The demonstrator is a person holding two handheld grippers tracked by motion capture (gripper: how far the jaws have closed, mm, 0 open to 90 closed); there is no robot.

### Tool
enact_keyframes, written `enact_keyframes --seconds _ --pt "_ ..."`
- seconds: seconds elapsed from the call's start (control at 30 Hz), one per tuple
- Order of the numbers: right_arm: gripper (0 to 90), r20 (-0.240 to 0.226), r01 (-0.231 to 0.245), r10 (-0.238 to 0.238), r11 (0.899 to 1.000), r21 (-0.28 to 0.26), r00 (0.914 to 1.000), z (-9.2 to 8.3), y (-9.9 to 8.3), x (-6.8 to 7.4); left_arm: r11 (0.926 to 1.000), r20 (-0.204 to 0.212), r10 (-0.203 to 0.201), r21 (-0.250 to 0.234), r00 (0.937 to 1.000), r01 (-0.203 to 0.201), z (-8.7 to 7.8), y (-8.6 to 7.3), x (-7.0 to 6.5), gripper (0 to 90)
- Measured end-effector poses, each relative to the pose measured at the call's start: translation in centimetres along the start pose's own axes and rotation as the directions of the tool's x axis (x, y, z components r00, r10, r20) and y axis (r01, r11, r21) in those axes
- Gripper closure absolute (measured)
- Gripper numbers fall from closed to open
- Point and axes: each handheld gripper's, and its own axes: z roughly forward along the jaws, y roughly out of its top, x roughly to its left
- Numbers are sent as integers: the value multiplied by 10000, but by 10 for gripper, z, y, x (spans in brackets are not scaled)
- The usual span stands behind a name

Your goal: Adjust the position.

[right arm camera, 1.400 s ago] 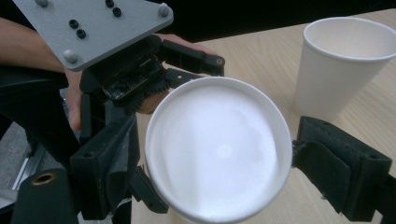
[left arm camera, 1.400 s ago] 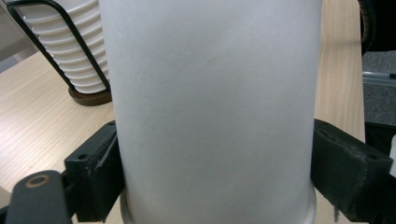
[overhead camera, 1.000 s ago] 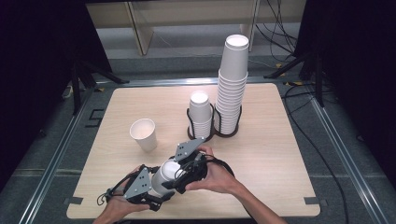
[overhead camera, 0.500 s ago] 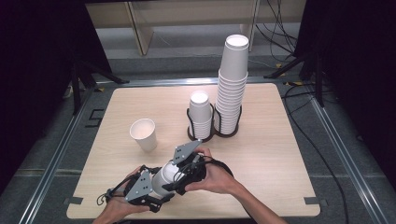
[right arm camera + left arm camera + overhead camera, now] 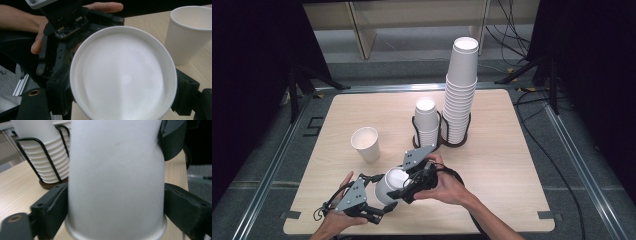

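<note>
- Left tool point(image 5: 379, 207): at the near left of the counter point(image 5: 522, 165), held in the person's left hand point(image 5: 334, 220). In the left gripper view its two black jaws press the wall of the held paper cup point(image 5: 116, 177) from both sides, just above the rim; it is gripping the cup.
- Loose cup point(image 5: 365, 144): stands upright and open on the counter, just beyond and to the left of both tools, touching neither.
- Held paper cup: lifted off the counter and tilted, between the two tools, its mouth turned toward the right tool's camera.
- Right tool point(image 5: 404, 190): in the right hand point(image 5: 447, 186), jaws flanking the cup's rim; contact appears likely, but I cannot tell whether it is clamped.
- Cup rack point(image 5: 441, 131): far centre, carrying a short stack point(image 5: 427, 120) and a tall stack point(image 5: 460, 85), well apart from the tools.
- Judgement: this looks like a hand-over or separation of nested cups. Keep pressure light to avoid crushing the wall; one tool should hold fully before the other lets go.
</note>
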Motion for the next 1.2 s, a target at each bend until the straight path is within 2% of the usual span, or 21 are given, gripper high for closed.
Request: enact_keyframes --seconds 0.13,0.17,0.2,0.23,0.3,0.37,0.43,0.47,0.5,0.53,0.57,0.63,0.67,0.73,0.8,0.87,0.93,1.0,1.03,1.1,1.2 --pt "224 131 -292 296 9991 -317 9995 -8 -1 -7 9990 -208 -206 -396 9996 197 -5 2 2 144" --pt "224 123 -516 522 9975 -475 9986 -12 -2 -9 9982 -235 -352 -502 9991 340 -6 2 3 143" --pt "225 258 -485 502 9967 -651 9984 -14 -2 -11 9956 -259 -516 -794 9983 494 -5 2 4 144" --pt "225 264 -715 734 9951 -680 9970 -18 -2 -13 9966 -346 -499 -674 9982 475 -7 2 5 144" --pt "226 495 -621 671 9933 -970 9965 -23 -2 -17 9955 -434 -686 -687 9967 655 -8 1 7 144" --pt "226 549 -780 842 9913 -1064 9949 -29 -2 -19 9924 -504 -983 -798 9939 941 -8 1 9 144" --pt "225 585 -827 914 9871 -1374 9941 -34 -1 -20 9861 -498 -1398 -979 9889 1345 -8 1 11 144" --pt "226 558 -1152 1244 9826 -1459 9907 -36 -1 -19 9838 -508 -1516 -1042 9871 1457 -8 0 12 144" --pt "226 613 -838 944 9840 -1572 9936 -37 1 -21 9810 -493 -1665 -1095 9848 1604 -8 0 13 144" --pt "226 582 -856 964 9823 -1665 9936 -39 1 -20 9800 -486 -1741 -1064 9835 1682 -8 0 13 144" --pt "226 551 -858 968 9806 -1762 9938 -39 2 -20 9740 -371 -1872 -1365 9816 1806 -6 -1 14 144" --pt "226 496 -934 1045 9776 -1885 9933 -40 4 -18 9689 -368 -2162 -1316 9757 2097 -7 0 14 141" --pt "226 455 -928 1032 9773 -1905 9936 -39 4 -18 9692 -372 -2127 -1350 9764 2060 -8 0 14 143" --pt "226 450 -889 996 9765 -1965 9940 -38 5 -17 9645 -205 -2127 -1644 9769 2066 -7 0 13 140" --pt "226 368 -890 981 9764 -1968 9945 -37 5 -17 9670 -283 -2155 -1450 9761 2093 -8 1 12 140" --pt "226 215 -1050 1116 9740 -2007 9935 -35 5 -16 9634 -176 -2264 -1515 9739 2213 -7 2 11 136" --pt "227 158 -966 1021 9732 -2089 9947 -33 5 -16 9607 -174 -2350 -1563 9718 2295 -6 3 11 133" --pt "227 68 -987 1025 9722 -2123 9947 -32 6 -15 9617 -218 -2305 -1578 9728 2243 -6 3 10 114" --pt "227 -53 -1282 1299 9700 -2064 9915 -31 6 -13 9586 -242 -2417 -1614 9701 2348 -4 4 9 100" --pt "227 -149 -1073 1066 9697 -2195 9942 -29 6 -14 9599 -306 -2441 -1500 9693 2370 -4 4 9 78" --pt "227 -289 -1099 1062 9697 -2182 9939 -25 7 -12 9608 -286 -2332 -1607 9720 2258 -3 5 8 66"
